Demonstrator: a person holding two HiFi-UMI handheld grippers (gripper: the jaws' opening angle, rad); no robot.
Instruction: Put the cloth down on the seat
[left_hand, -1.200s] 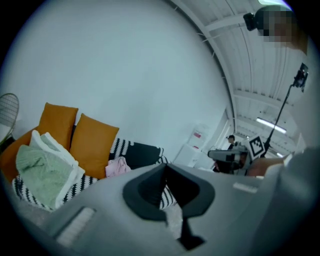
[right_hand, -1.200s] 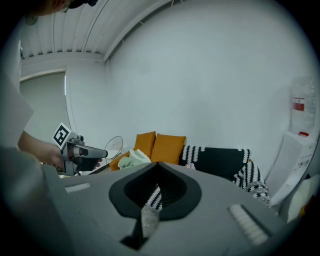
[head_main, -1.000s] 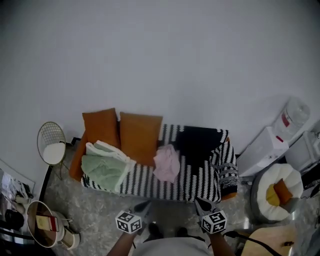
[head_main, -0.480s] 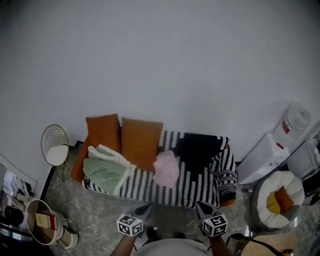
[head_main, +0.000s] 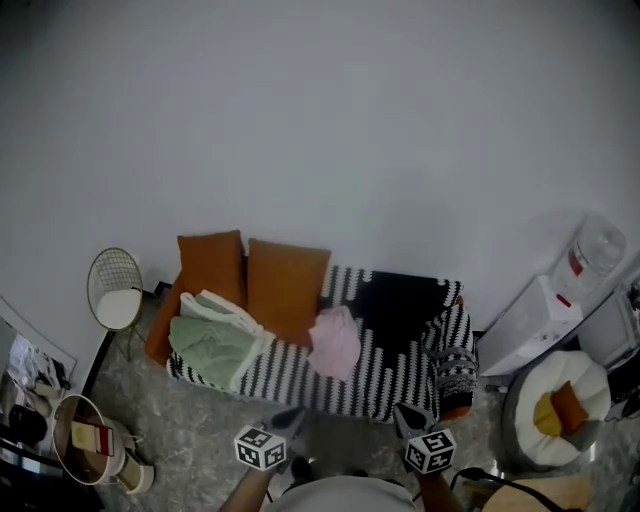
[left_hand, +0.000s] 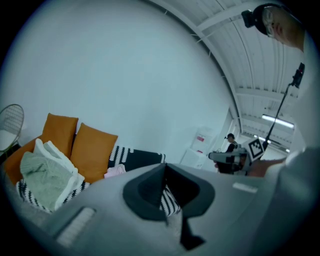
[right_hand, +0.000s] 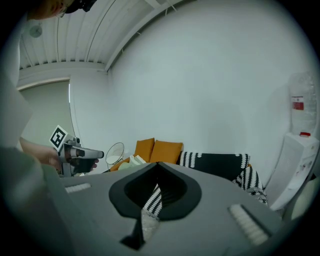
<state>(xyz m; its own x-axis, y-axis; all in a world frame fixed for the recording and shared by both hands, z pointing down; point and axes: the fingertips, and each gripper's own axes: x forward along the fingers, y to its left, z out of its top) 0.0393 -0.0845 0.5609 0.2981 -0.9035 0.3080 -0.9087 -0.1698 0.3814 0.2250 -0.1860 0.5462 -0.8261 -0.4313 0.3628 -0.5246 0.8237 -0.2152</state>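
Left gripper and right gripper: jaws pressed together, nothing held. Both sit at the near edge, forearms cut off by the frame. Pink cloth lies crumpled mid-seat on the striped sofa. Green cloth is at the left end. In both gripper views the gripper bodies hide most of the seat.

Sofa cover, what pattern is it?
The cover is black-and-white striped; the head view shows it best.
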